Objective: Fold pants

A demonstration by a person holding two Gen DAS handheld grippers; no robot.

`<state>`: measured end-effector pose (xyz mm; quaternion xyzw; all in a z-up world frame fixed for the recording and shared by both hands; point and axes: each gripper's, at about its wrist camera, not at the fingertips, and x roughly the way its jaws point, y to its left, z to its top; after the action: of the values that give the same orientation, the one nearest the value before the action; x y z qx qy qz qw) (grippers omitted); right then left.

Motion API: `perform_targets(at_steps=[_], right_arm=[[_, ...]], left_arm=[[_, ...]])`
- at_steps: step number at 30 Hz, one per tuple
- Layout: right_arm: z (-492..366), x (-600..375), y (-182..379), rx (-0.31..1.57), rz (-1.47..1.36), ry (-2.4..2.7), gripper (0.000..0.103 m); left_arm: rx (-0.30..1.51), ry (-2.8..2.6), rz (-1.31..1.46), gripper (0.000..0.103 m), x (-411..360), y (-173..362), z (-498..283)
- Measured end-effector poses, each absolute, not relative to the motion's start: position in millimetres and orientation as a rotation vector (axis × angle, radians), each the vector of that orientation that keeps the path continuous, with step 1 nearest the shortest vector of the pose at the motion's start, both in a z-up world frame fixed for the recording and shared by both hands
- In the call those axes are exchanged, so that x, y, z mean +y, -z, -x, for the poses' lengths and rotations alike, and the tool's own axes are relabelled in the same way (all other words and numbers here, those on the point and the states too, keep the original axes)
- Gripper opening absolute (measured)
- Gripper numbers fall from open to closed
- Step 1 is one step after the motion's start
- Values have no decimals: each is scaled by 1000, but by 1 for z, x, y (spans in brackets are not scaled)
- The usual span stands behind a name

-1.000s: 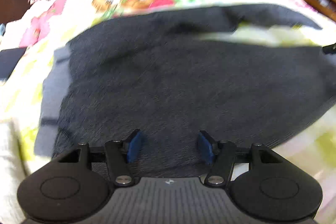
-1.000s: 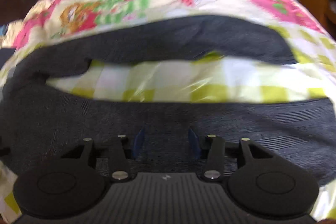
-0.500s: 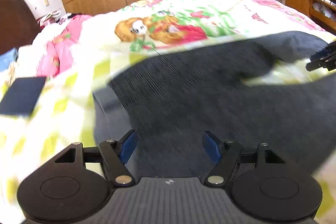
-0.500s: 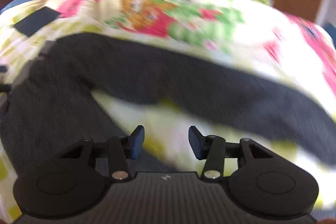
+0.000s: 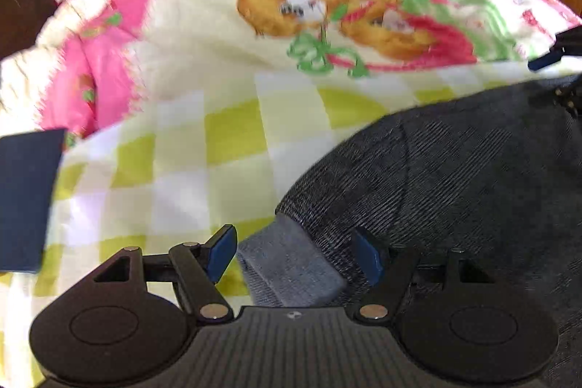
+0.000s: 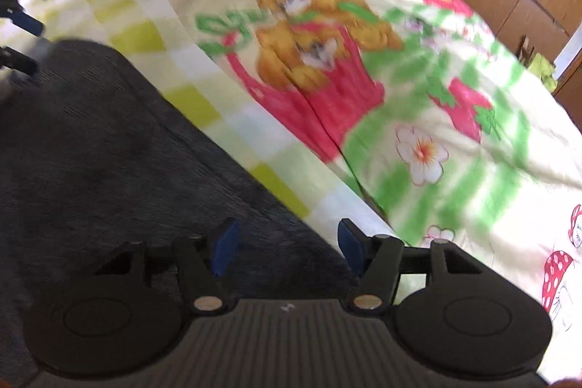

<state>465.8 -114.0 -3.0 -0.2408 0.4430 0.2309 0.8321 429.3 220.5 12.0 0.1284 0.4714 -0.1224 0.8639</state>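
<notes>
On the bed (image 5: 225, 140), dark pants (image 5: 465, 177) flat w/ grey waistband corner under left gripper (image 5: 294, 253), jaws wide, empty; right gripper (image 6: 283, 248) jaws opening, empty, over far edge; risk: grabbing top layer only, so a skewed fold.

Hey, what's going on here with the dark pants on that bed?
A person with a gripper in each hand is folding dark grey pants laid on a cartoon-print blanket. The left gripper hangs open over the lighter grey band at the pants' end, gripping nothing. The right gripper is over the pants' edge with its jaws opening, its pads clear of the cloth. A dark flat item lies off to one side.
</notes>
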Motion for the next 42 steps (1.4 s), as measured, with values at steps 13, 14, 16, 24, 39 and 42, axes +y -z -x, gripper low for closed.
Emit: perform_targets(at_steps=[13, 14, 16, 24, 39, 42], right_arm=[[-475, -122, 20, 1041, 459, -559, 27], [-475, -122, 20, 1048, 457, -571, 24], [-472, -117, 20, 1042, 481, -561, 13], [-454, -116, 5, 984, 507, -521, 4], [-305, -130, -93, 788, 399, -581, 2], [-284, -124, -97, 772, 382, -587, 2]], left_arm=[[1052, 282, -243, 87, 223, 9, -437], [1044, 282, -266, 86, 220, 9, -436], [1030, 277, -305, 84, 215, 8, -433], [970, 220, -379, 49, 213, -1, -419], [864, 247, -418, 21, 206, -34, -340], [839, 238, -364, 30, 207, -39, -355]])
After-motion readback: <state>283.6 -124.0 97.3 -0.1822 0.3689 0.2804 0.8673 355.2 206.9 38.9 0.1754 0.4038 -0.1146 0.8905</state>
